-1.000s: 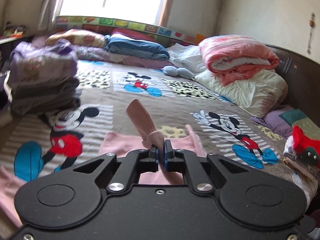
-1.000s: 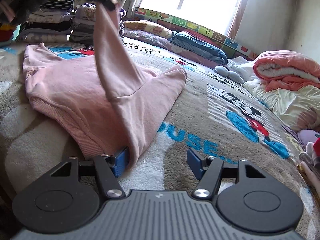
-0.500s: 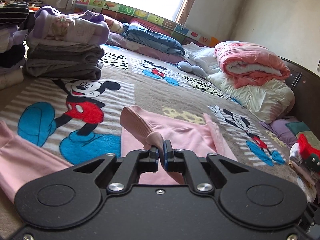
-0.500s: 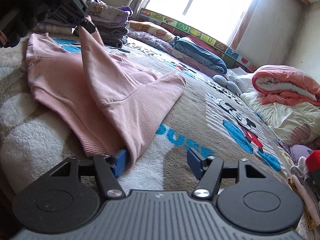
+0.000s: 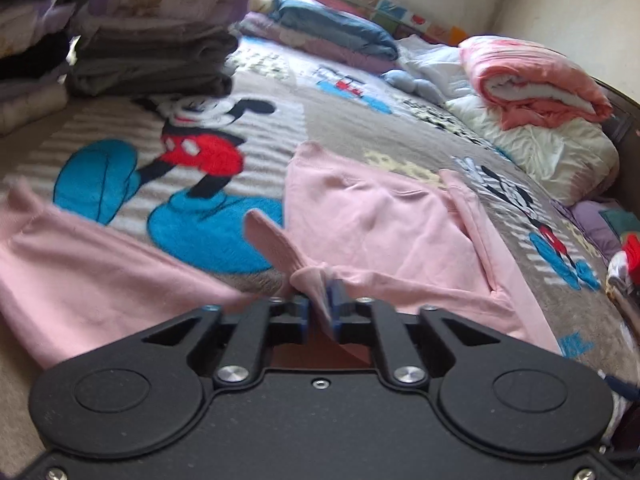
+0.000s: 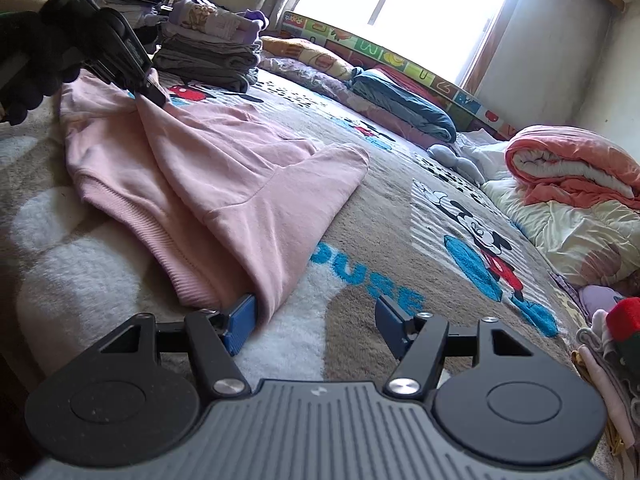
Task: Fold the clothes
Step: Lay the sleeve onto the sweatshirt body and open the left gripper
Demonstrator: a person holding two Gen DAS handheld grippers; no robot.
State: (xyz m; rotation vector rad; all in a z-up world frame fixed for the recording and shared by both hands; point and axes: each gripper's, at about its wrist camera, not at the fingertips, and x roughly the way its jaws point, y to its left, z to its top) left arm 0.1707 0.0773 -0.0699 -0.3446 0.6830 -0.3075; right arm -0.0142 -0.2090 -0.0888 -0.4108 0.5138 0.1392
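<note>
1. Left gripper (image 5: 320, 310): fingers nearly closed, pinching a fold of the pink sweatshirt (image 5: 372, 216) between the blue pads. A ribbed cuff stands up just ahead of the fingers, tilted to the left.
2. In the right wrist view the left gripper (image 6: 154, 94) is held by a hand in a dark glove (image 6: 28, 76), low over the garment, with pink cloth gathered at its tips.
3. Right gripper (image 6: 316, 320): fingers spread wide, nothing held between them. The left finger (image 6: 240, 322) touches the sweatshirt's lower edge beside the ribbed hem; the right finger lies over bare blanket.
4. The pink sweatshirt (image 6: 224, 176) lies flat on the bed, ahead and left of the right fingers, one part folded across the body.
5. Surface: a fleece blanket (image 6: 400, 240) with cartoon mouse prints and blue lettering covers the bed.
6. Beyond the left fingers, far left: a stack of folded clothes (image 5: 152, 52), grey below, purple print on top.
7. Far right: a rolled pink-and-white quilt (image 6: 572, 168) sits on a cream duvet (image 6: 576, 236).
8. Near right edge: a small pile of clothing with a red item (image 6: 624, 320) on top.
9. At the far end: a folded blue blanket (image 6: 404, 108), a patterned board (image 6: 384, 50) under the bright window (image 6: 404, 4).
</note>
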